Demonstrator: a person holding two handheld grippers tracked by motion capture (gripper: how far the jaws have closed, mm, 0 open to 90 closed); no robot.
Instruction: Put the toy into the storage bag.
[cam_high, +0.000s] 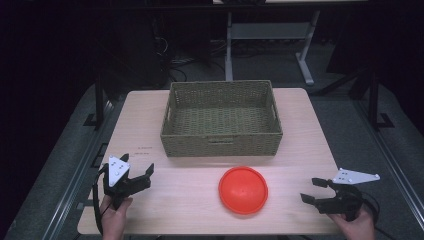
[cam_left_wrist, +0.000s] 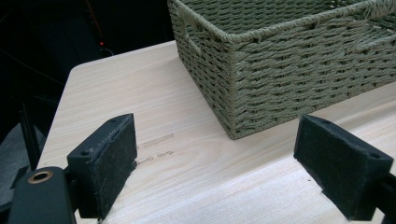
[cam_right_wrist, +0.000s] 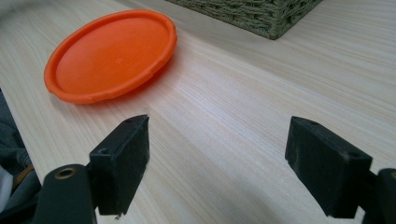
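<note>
Wooden table (cam_high: 310, 130): both hands low, left tool (cam_high: 141, 174) and right tool (cam_high: 311, 190) spread wide, empty.

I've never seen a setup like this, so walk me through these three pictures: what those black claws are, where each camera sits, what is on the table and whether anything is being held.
No robot arm is at work here: a person holds a hand-held tool with two black padded jaws in each hand. The high view looks down from above the person's side of the table. There the left gripper is at the lower left and the right gripper at the lower right, each above the hand that holds it.

The other two pictures come from small cameras riding on the tools, looking along their jaws. The left gripper view faces a corner of the woven basket. The right gripper view faces the orange plate.

On the table, the basket stands toward the far side, with nothing visible inside, and the plate lies nearer the person. Both tools have their jaws wide apart and hold nothing.
</note>
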